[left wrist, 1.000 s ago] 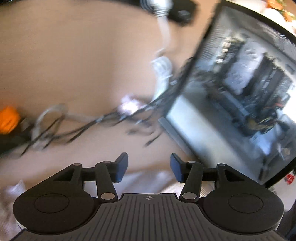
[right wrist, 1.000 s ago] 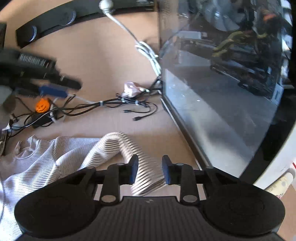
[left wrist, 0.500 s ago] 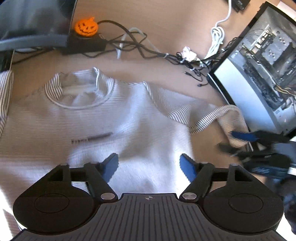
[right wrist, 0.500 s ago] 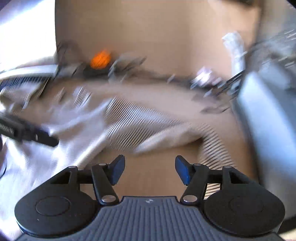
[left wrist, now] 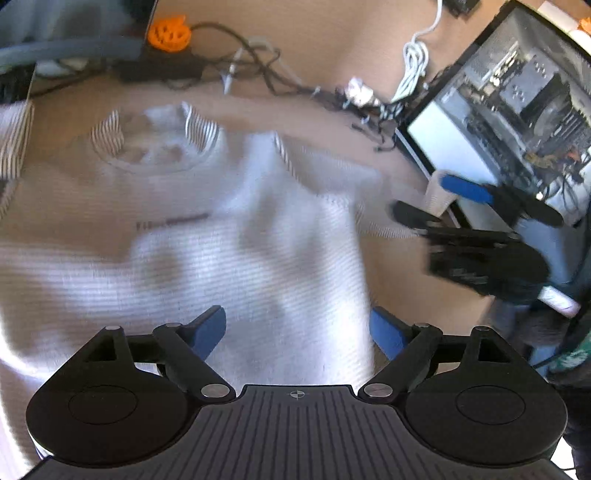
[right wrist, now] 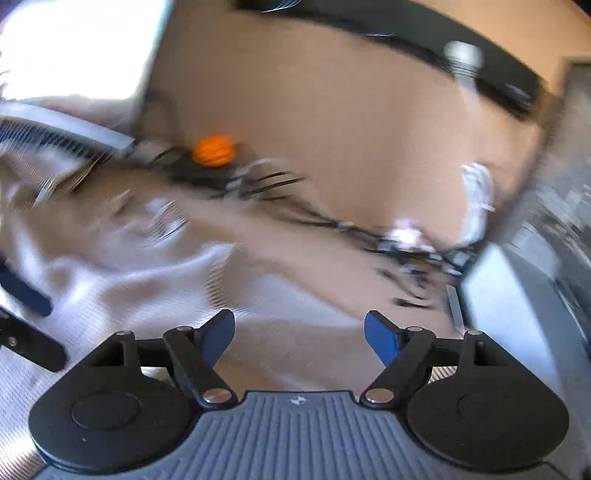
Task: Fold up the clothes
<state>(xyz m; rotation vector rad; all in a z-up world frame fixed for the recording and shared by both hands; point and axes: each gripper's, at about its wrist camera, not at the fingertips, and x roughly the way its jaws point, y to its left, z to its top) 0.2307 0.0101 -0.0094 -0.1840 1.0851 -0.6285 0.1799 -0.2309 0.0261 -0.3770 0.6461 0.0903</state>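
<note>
A white, finely striped sweater (left wrist: 207,251) lies spread flat on the tan table, collar (left wrist: 155,140) toward the far side. My left gripper (left wrist: 297,330) hangs over the sweater's body, jaws wide and still opening, nothing pinched. My right gripper (left wrist: 436,201) shows at the right of the left wrist view, by the sweater's right sleeve (left wrist: 384,225). In the blurred right wrist view the right gripper (right wrist: 299,338) is over that sleeve (right wrist: 258,295), jaws opening, nothing gripped. The left gripper's fingers (right wrist: 26,295) show at the left edge.
An open computer case (left wrist: 517,110) stands at the right. A tangle of black and white cables (left wrist: 280,77) and an orange pumpkin figure (left wrist: 169,34) on a black box lie beyond the collar. A grey laptop edge (left wrist: 66,48) sits at the far left.
Both grippers have opened wide. The left view swung from the cables and computer case down onto the sweater's body. The right gripper let go of the striped sleeve and rolled; its view is now blurred.
</note>
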